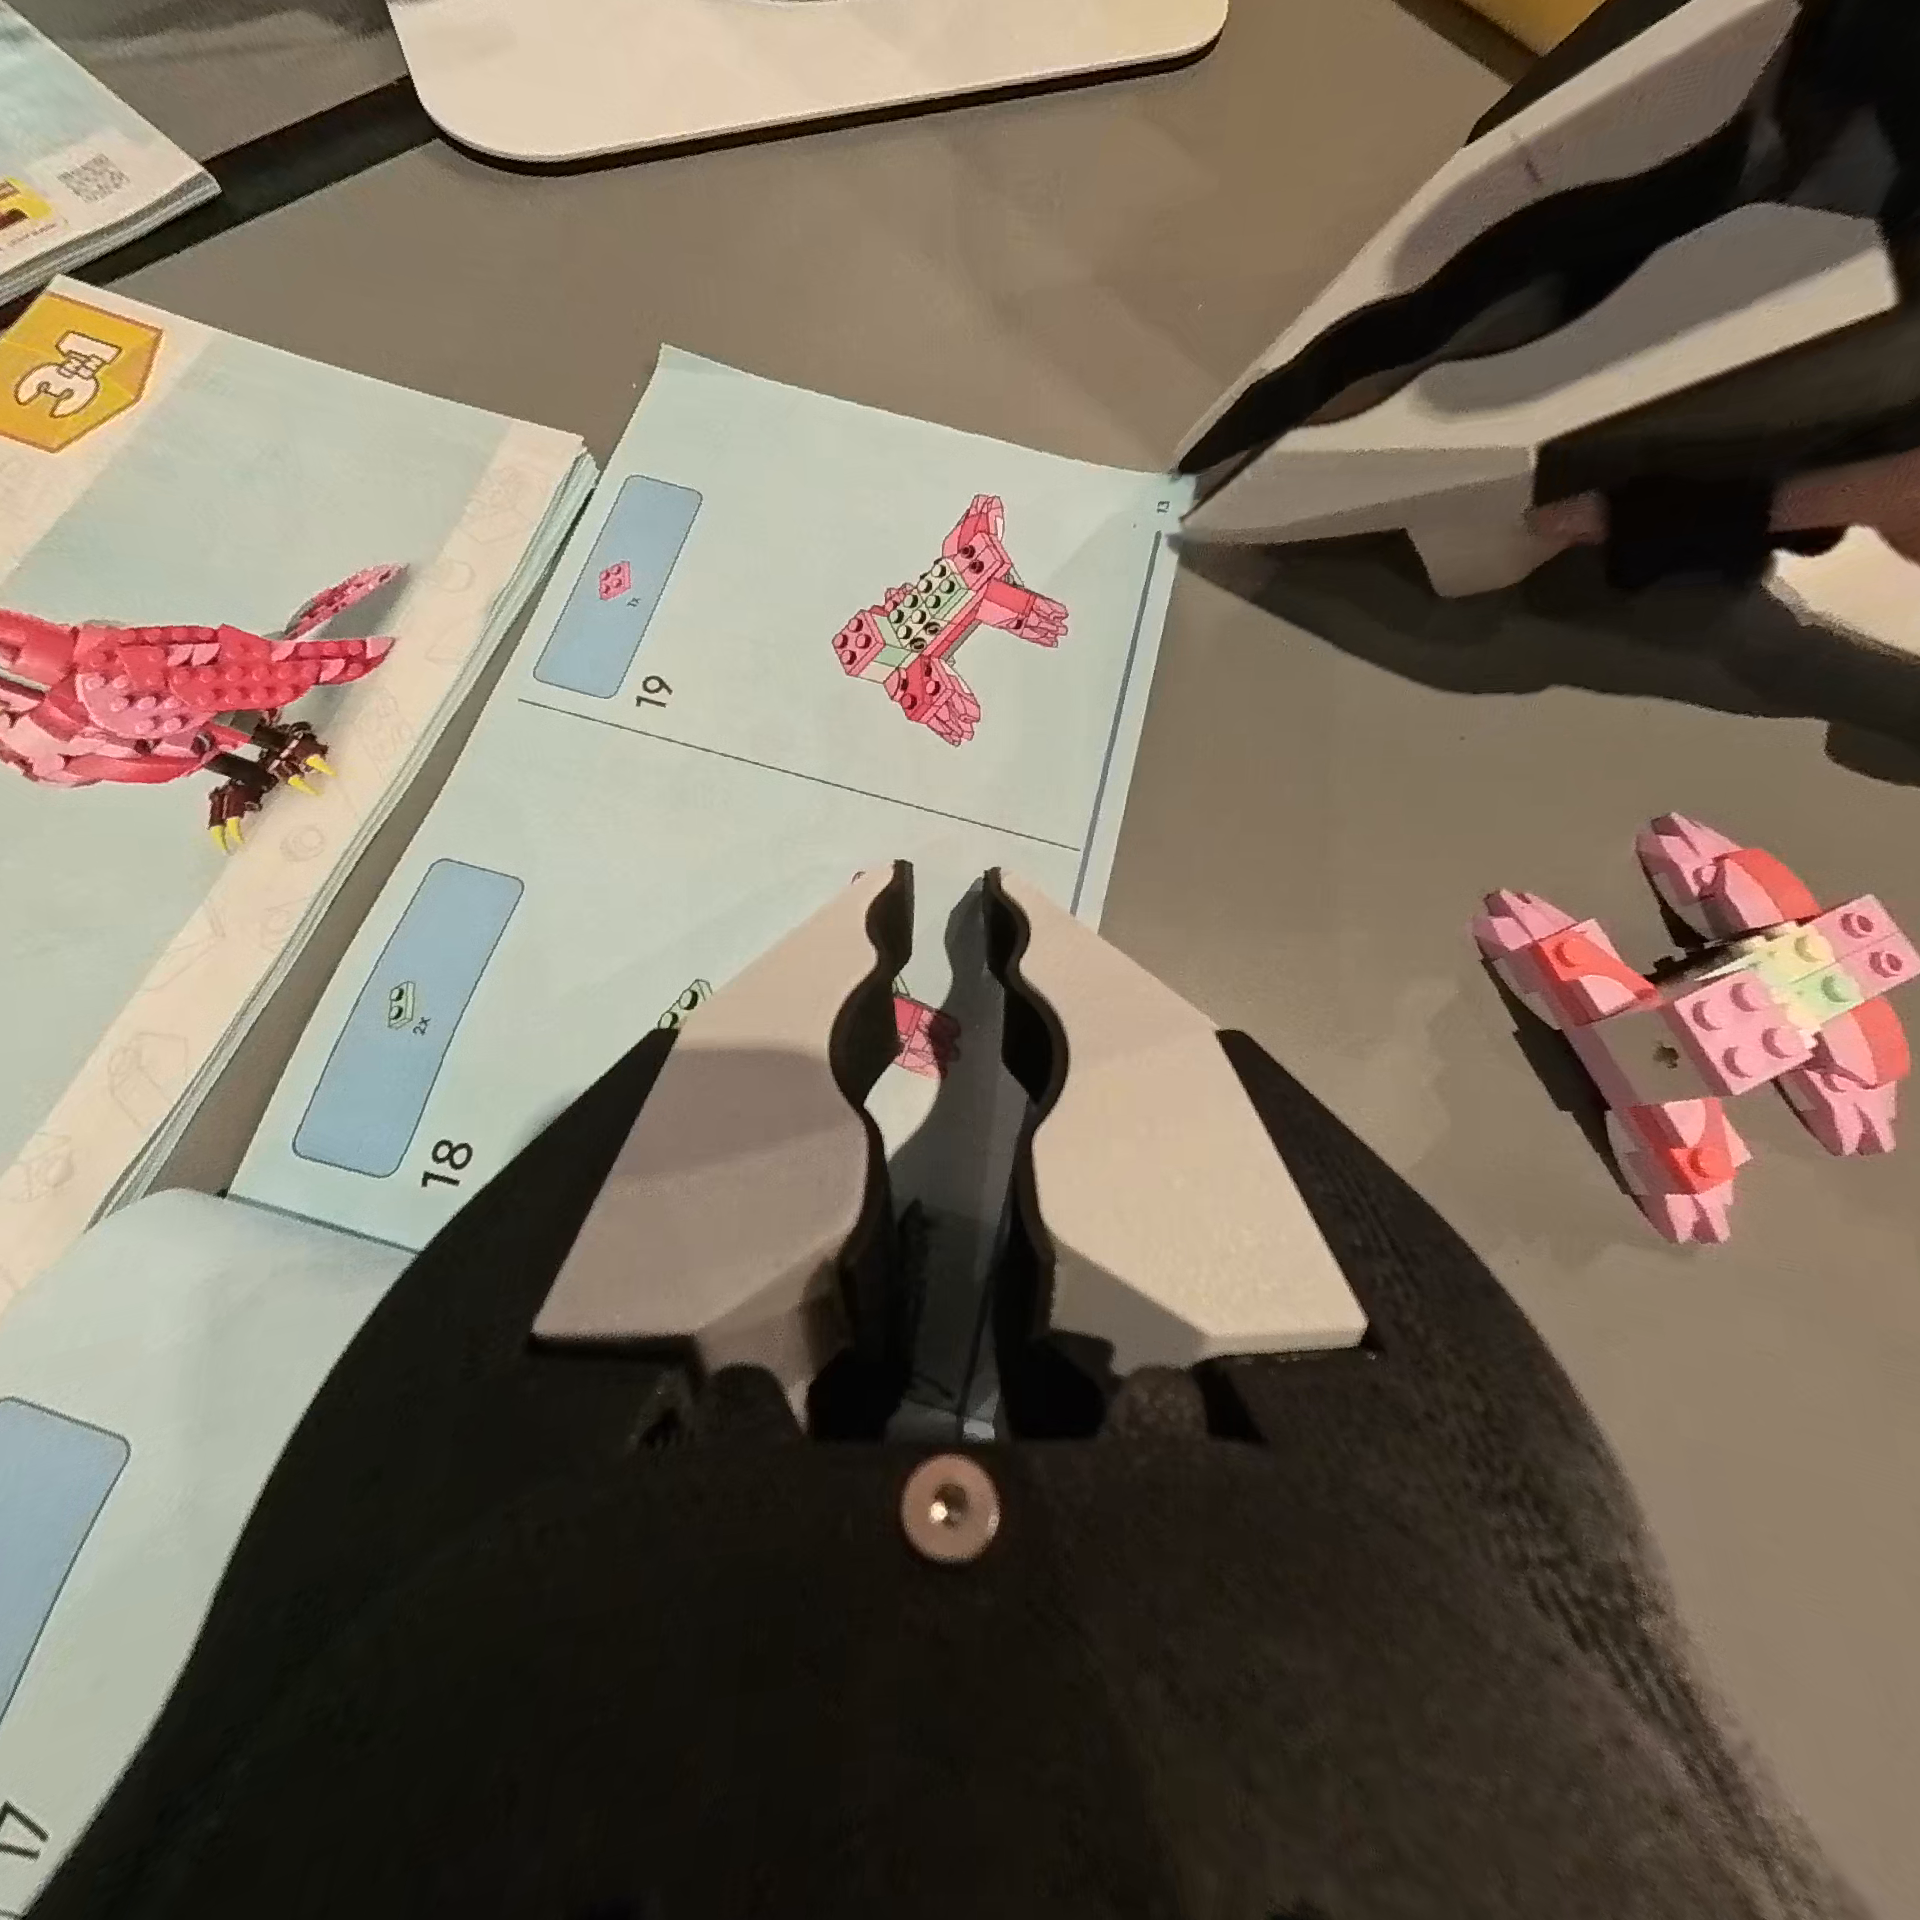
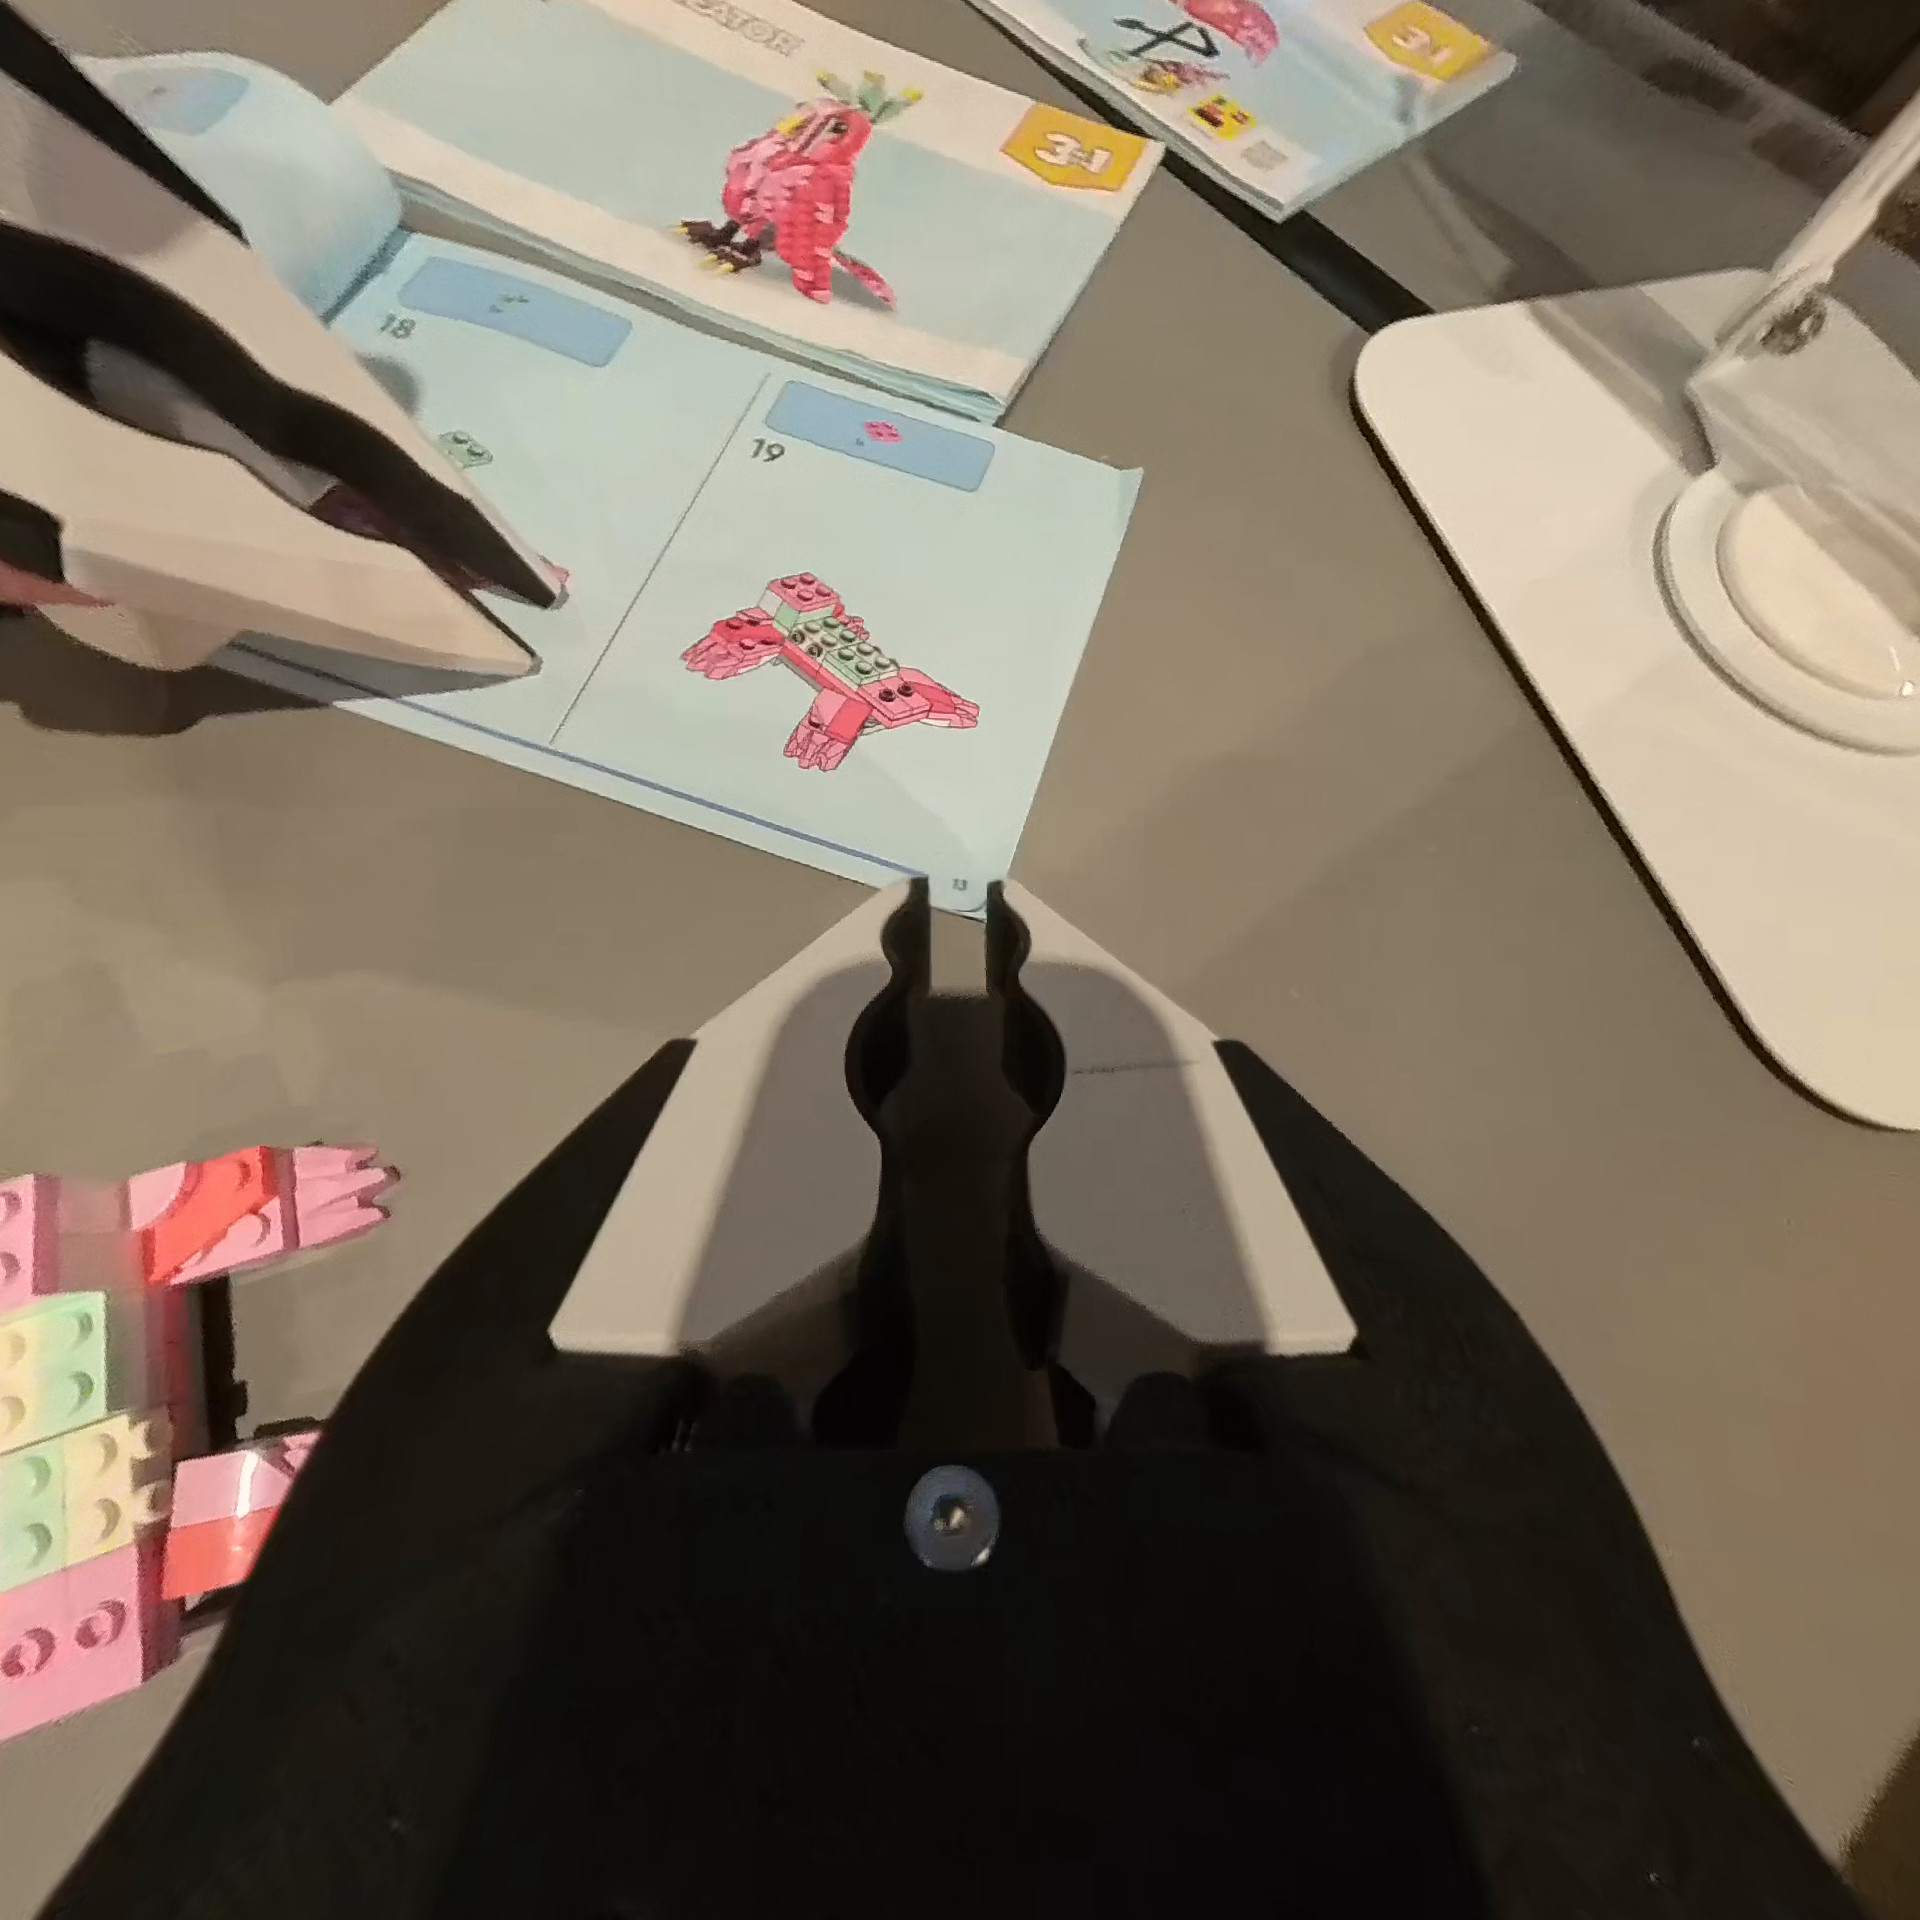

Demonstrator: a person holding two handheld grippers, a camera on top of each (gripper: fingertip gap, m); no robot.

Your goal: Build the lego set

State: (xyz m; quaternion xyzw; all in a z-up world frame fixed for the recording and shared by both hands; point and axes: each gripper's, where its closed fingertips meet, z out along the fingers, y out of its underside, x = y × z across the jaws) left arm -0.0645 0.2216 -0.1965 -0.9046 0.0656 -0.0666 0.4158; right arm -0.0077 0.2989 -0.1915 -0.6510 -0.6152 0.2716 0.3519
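Grey table (image 1: 1351, 1558) spreads under everything I see. White stand base (image 2: 1621, 623) sits at its far side. Open instruction booklet (image 1: 831, 582) lies flat between my claws, its light blue page showing building steps, with a second closed booklet (image 2: 1299, 114) farther off. My left claw (image 1: 940, 883) hovers low over the open page, jaws slightly apart and holding nothing. My right claw (image 2: 956, 888) has its tips at the page's near corner, a narrow gap between them; whether they pinch the paper I cannot tell. Pink, red and pale green lego model (image 1: 1704, 1018) rests on the table just beside the booklet, apart from both claws.
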